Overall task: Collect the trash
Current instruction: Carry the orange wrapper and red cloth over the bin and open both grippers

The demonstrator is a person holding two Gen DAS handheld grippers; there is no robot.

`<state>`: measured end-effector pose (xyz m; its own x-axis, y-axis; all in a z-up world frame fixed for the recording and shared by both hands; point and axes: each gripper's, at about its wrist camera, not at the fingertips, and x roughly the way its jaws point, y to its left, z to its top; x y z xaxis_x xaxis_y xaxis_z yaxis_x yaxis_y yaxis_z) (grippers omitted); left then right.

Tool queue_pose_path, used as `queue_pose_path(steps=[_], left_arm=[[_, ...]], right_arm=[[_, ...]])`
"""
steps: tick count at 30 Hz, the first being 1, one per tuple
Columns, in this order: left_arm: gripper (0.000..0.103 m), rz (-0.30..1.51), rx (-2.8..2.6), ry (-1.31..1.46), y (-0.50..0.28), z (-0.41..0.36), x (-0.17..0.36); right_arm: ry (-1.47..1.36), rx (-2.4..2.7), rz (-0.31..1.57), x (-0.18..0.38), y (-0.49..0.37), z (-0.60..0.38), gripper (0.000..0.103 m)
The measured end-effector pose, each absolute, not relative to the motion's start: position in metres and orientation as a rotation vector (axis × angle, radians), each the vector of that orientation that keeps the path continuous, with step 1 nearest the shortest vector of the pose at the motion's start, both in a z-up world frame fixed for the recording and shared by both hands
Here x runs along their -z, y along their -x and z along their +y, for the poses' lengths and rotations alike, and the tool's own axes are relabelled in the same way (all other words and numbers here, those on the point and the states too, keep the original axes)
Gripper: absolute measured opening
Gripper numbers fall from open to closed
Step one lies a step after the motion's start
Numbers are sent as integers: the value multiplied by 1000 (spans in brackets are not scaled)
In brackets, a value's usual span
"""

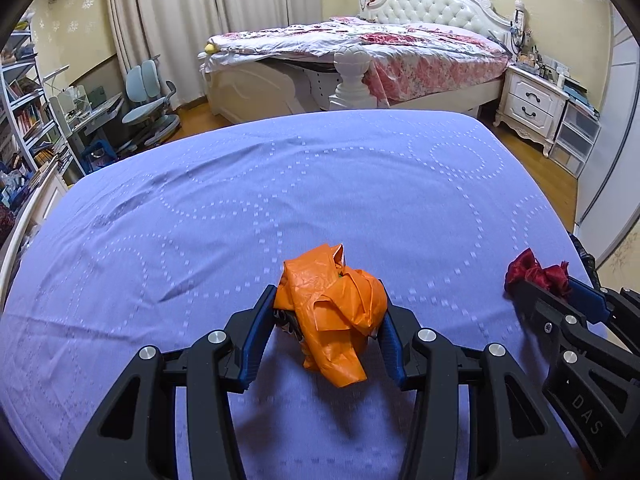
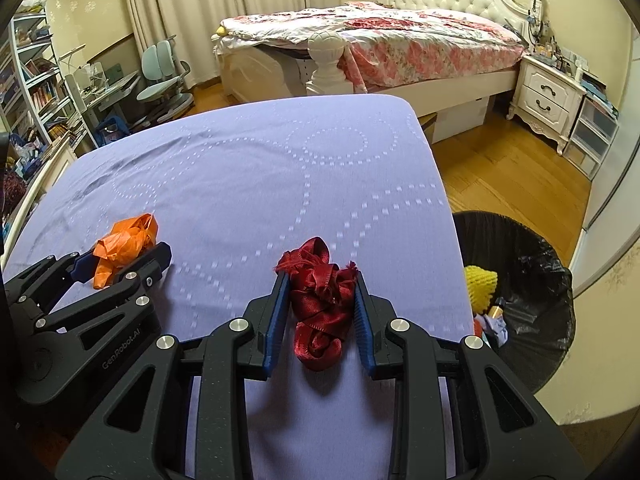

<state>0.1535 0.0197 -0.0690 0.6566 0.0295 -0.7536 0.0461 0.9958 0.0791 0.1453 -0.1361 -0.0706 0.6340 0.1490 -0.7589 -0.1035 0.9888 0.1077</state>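
Note:
My left gripper [image 1: 330,306] is shut on a crumpled orange plastic bag [image 1: 336,316], held just above the purple bedsheet [image 1: 280,192]. Its blue pads press both sides of the wad. In the right wrist view my right gripper [image 2: 320,284] is shut on a bunched dark red ribbon [image 2: 320,304], which hangs down between the pads. Each gripper shows in the other's view: the right gripper [image 1: 540,286] with the red ribbon [image 1: 536,272] at the right, the left gripper [image 2: 132,256] with the orange bag [image 2: 120,252] at the left. A black-lined trash bin [image 2: 532,280] stands on the floor right of the bed.
The bin holds a yellow object [image 2: 482,284] and other scraps. A white bed with a floral quilt [image 2: 400,44] stands across the room, a white nightstand [image 2: 548,96] beside it. A desk chair [image 2: 164,76] and bookshelves [image 2: 36,92] fill the left side. Wooden floor [image 2: 500,176] lies between.

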Motion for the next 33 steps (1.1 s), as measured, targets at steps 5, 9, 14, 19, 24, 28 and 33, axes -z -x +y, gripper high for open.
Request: queue_pose_path(steps=[5,9,14,19,24,28,33], left_arm=[[48,857,17,-84,-142,18,67],[48,850,26,-79,-132,15,64],[48,840,46,-58,-121,9,58],[48,807,77,-60,-111,-3,49],[48,765,121,-60,-100,-20,36],[48,738,161,-60,-97,-36,28],[48,704,211,-78,-99,-62,19]], right_arm=[[-54,-152,869,70,-124,-138,30],[-62,-155,856,67,-105,-141,30],[-69,-152,834,61,-92,-147,30],[-88,-129,787,50,-77,-160,30],[-108,-95,744,39,-64,-175,30],[-113,-47,710,32,-56,-190,30],[-114,13,686,26,-53,-209,30]])
